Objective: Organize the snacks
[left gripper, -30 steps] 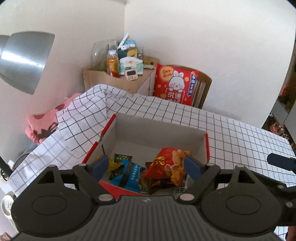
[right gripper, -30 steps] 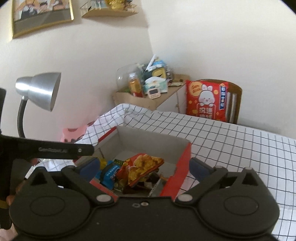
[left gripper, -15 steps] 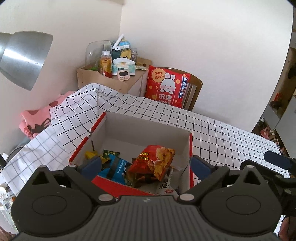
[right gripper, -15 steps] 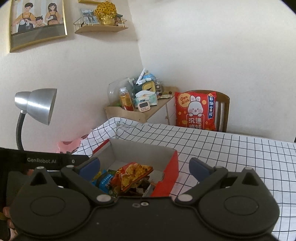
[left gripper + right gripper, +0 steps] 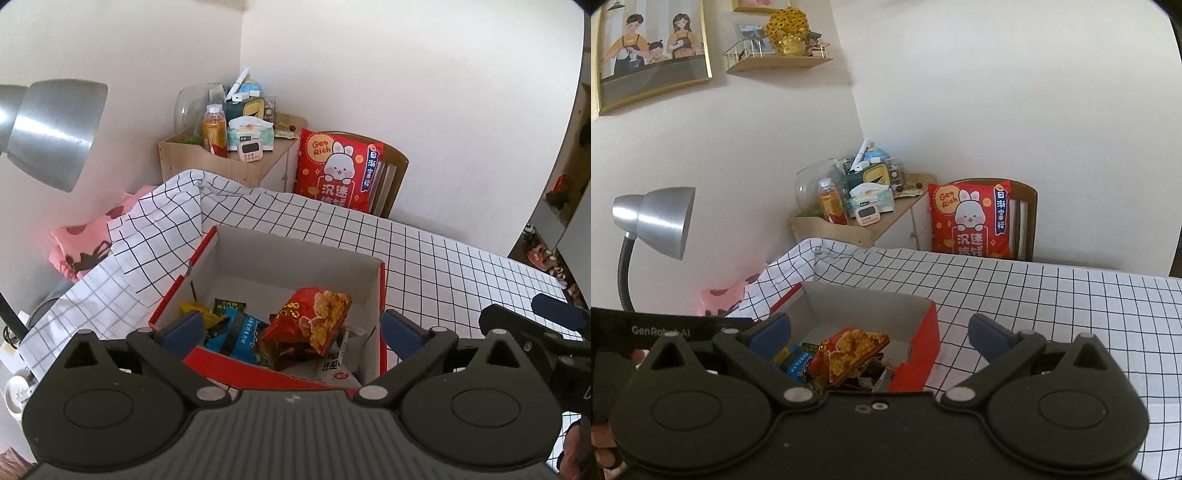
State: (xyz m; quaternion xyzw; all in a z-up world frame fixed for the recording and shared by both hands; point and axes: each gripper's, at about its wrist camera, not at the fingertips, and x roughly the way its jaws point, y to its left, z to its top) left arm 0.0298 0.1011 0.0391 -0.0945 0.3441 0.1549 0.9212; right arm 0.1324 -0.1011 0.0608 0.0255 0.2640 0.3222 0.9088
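A red cardboard box (image 5: 280,373) with a white inside sits open-topped on a table covered by a white cloth with a black grid (image 5: 443,266). From the left wrist view its long axis runs from the near left toward the far right, one short end facing the draped edge of the cloth. Snack packets lie heaped at the near end of the box, and the far end shows bare white floor. On top is a red snack bag (image 5: 314,317) printed with fried pieces, tilted, its printed face turned up. Just beside it on the left lies a blue packet (image 5: 236,336), and beyond that a yellow packet (image 5: 195,308) against the left wall. A white packet (image 5: 336,365) sits low in the near right corner.

The left gripper (image 5: 291,325) hangs above the near edge of the box, fingers spread wide, holding nothing and touching nothing. The right gripper (image 5: 879,330) is also spread wide and empty, poised above the box's near right side, with the red snack bag (image 5: 849,350) showing between its fingers.

Behind the table stand a silver desk lamp (image 5: 653,221), a wooden cabinet (image 5: 221,162) crowded with small items, and a wooden chair bearing a red rabbit cushion (image 5: 338,168).
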